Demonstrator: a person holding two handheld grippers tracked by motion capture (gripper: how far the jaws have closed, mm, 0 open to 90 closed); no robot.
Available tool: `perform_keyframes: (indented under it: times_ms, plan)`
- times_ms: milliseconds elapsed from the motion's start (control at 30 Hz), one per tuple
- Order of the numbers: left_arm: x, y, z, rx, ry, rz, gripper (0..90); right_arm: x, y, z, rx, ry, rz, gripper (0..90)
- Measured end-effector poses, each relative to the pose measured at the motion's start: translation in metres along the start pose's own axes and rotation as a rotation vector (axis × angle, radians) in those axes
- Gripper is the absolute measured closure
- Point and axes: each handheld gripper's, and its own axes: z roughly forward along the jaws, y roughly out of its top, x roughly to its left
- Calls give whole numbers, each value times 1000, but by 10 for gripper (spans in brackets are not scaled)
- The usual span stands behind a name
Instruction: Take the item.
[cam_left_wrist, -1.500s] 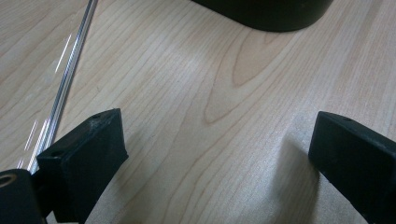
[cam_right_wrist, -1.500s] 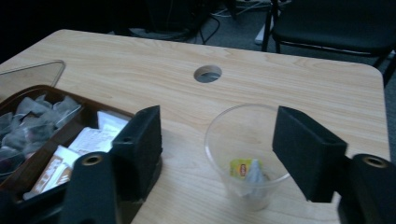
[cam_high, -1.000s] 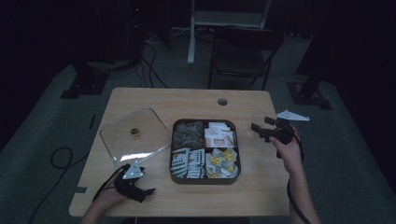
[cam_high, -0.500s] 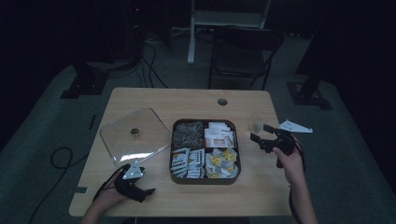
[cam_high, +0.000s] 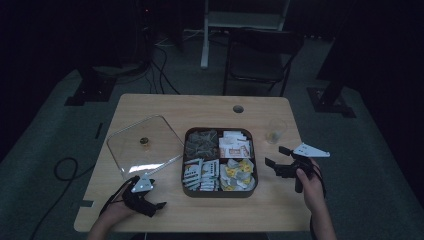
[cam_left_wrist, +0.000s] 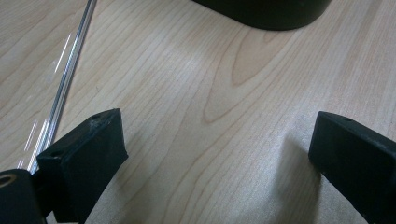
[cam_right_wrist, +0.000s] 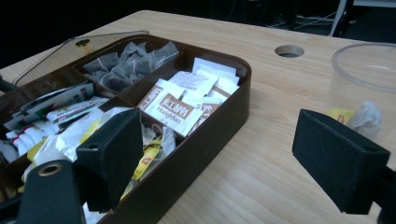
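A dark brown tray (cam_high: 220, 194) with four compartments of tea bags and sachets sits mid-table. Its clear lid (cam_high: 145, 145) lies flat to the left. A clear cup (cam_high: 276, 131) with a tea bag in it stands right of the tray's far corner. My right gripper (cam_high: 276, 156) hovers open just right of the tray, jaws pointing at it. In the right gripper view, the right gripper (cam_right_wrist: 219, 144) frames the tray's wall (cam_right_wrist: 243, 88) and the cup (cam_right_wrist: 364, 79). My left gripper (cam_high: 156, 207) rests open at the front left. In the left gripper view, the left gripper (cam_left_wrist: 217, 135) spans bare wood.
The lid's edge (cam_left_wrist: 70, 70) runs beside my left jaw, and the tray's corner (cam_left_wrist: 266, 11) lies ahead. A round cable hole (cam_high: 238, 108) marks the table's back edge. A dark chair (cam_high: 260, 55) stands beyond the table.
My right gripper has come back toward the person and slightly left, uncovering the cup. The left gripper has stayed put.
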Motion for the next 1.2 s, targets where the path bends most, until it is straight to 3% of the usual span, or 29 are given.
perform_keyframes:
  times_ms: [533, 800, 1200]
  plan:
    - [0, -1, -1, -2, -4, 0, 45, 11, -33, -1, 44, 97, -48, 160]
    - [0, -2, -2, -5, 4, -1, 71, 16, -50, 3, 107, 154, -74, 161]
    - [-1, -2, -2, -6, 8, -5, 70, 28, -66, 10, 204, 177, -147, 161]
